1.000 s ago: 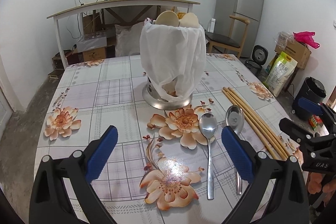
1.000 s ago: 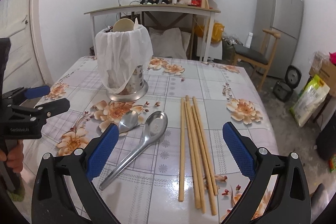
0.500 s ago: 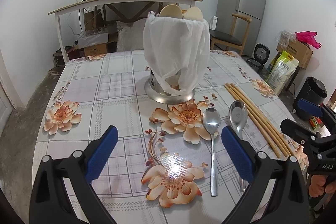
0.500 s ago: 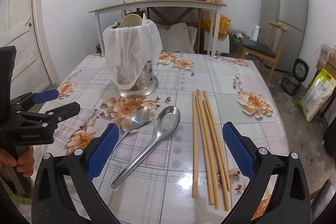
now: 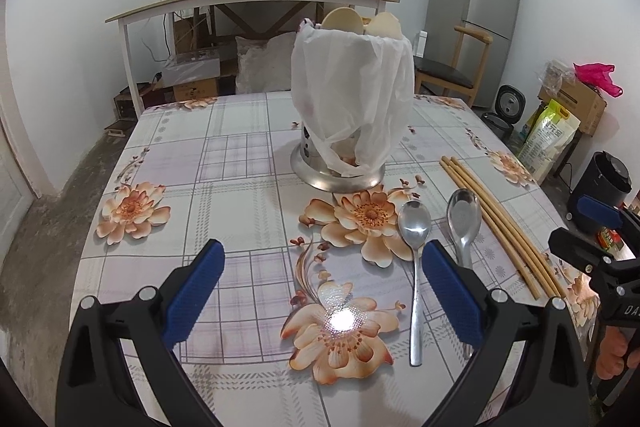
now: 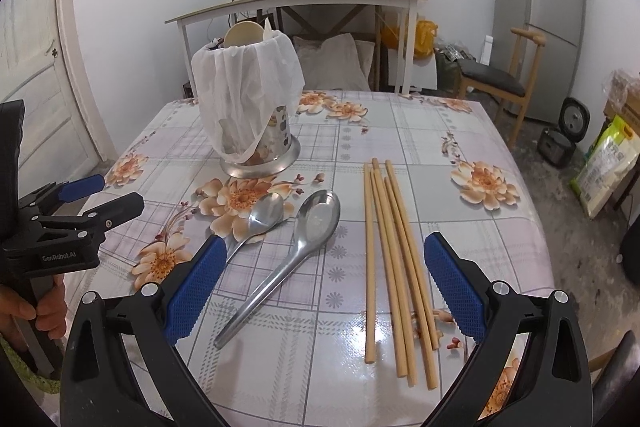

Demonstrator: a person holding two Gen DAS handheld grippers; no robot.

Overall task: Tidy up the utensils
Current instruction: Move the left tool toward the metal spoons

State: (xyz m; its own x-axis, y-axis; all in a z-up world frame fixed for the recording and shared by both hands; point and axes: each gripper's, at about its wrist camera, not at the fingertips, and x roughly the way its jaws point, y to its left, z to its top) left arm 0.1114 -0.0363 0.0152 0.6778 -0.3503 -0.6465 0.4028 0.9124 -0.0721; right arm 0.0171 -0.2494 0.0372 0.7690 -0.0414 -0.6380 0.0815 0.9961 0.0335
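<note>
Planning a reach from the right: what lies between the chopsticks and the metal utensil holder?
In the right wrist view, two metal spoons lie between the chopsticks and the utensil holder, near its base; otherwise bare tablecloth.

- I'm in a home dining room: flowered tabletop [image 5: 240, 155].
- Behind it: fridge [image 5: 474, 11], wooden chair [image 5: 460, 75], rice cooker [image 5: 510, 103] beside the fridge.

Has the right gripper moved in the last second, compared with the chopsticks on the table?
Yes. The right gripper has pulled back and up: the chopsticks and the utensil holder now sit farther from it and more fully in view.
</note>
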